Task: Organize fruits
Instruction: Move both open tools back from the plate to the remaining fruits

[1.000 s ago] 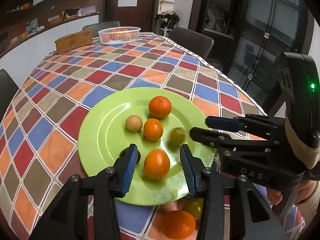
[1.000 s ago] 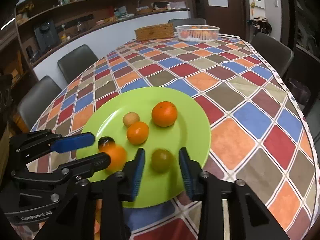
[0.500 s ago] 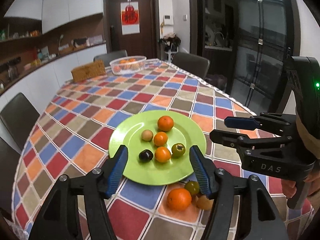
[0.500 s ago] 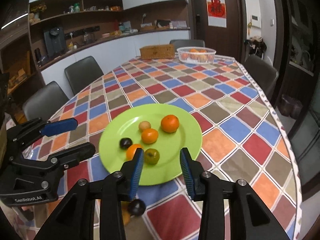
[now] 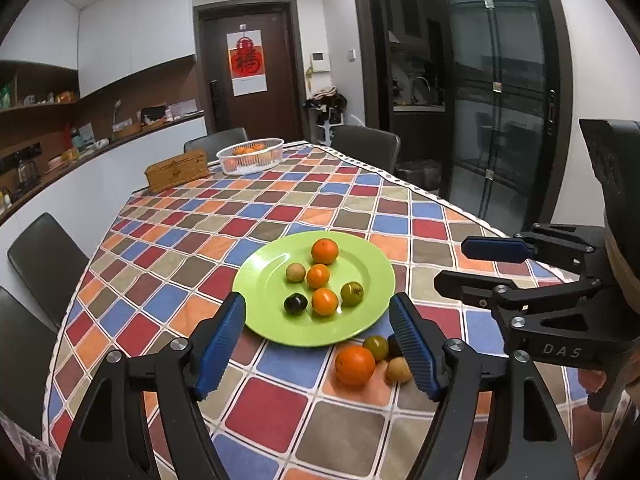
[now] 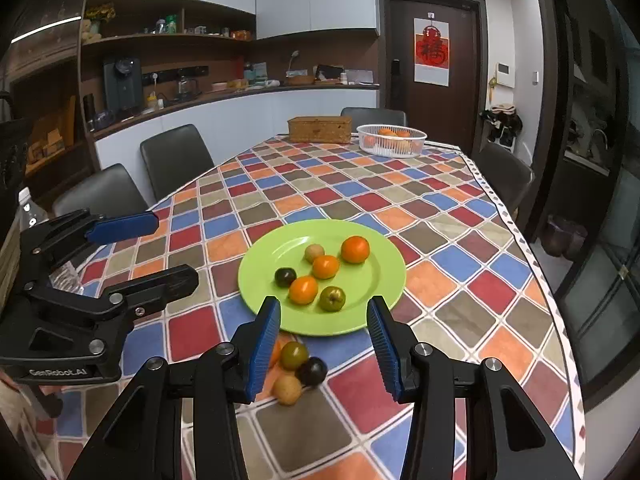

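A green plate (image 5: 360, 320) (image 6: 376, 304) sits on the checkered tablecloth and holds several fruits: three oranges, a tan fruit, a dark plum and a green fruit. Loose fruits lie on the cloth in front of the plate: an orange (image 5: 355, 365), a green fruit (image 5: 376, 347), a tan fruit (image 5: 398, 370) and a dark plum (image 6: 312, 371). My left gripper (image 5: 318, 350) is open and empty, raised above the near side of the plate. My right gripper (image 6: 323, 350) is open and empty, raised over the loose fruits.
A white basket (image 5: 250, 156) with oranges and a wicker box (image 5: 177, 170) stand at the table's far end. Dark chairs (image 6: 172, 160) surround the table. A glass door (image 5: 500, 100) is on the right, a counter with shelves on the left.
Both grippers have pulled back and up from the plate and opened wider. The orange that was between my left fingers now lies on the plate.
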`<state>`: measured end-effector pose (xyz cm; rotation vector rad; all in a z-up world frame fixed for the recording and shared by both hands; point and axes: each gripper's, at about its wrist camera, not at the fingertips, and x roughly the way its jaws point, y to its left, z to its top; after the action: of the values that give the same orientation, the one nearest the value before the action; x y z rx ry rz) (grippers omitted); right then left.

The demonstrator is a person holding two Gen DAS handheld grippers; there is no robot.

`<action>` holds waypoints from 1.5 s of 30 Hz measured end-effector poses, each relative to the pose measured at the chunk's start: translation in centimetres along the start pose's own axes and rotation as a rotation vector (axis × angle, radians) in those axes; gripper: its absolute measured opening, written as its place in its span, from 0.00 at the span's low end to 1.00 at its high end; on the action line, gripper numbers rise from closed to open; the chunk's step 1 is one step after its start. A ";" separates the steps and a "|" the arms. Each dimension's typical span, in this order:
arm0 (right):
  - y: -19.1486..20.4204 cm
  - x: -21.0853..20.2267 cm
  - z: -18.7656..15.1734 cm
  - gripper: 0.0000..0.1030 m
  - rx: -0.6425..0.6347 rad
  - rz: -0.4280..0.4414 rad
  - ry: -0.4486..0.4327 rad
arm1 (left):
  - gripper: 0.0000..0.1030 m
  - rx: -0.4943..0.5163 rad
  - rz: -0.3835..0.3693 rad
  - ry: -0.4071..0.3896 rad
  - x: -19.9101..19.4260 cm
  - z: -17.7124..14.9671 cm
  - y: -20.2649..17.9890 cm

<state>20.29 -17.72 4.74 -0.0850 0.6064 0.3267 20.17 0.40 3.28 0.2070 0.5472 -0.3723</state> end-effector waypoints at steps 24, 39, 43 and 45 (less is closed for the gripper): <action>2.7 3.1 -4.8 0.45 0.002 0.027 0.148 | 0.61 0.220 -0.178 0.057 3.0 -4.2 -0.1; 2.1 6.6 -6.4 0.39 0.013 0.071 0.239 | 0.57 0.289 -0.275 0.160 8.2 -5.6 -0.9; 1.9 7.2 -6.6 0.36 0.016 0.076 0.252 | 0.57 0.291 -0.285 0.187 9.4 -6.0 -1.0; 1.8 7.6 -6.6 0.35 0.017 0.083 0.260 | 0.57 0.293 -0.284 0.197 9.8 -6.0 -1.1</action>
<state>21.94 -15.08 -4.99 -0.0871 0.8717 0.3942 24.67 -1.66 -7.18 0.4538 0.7183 -0.7151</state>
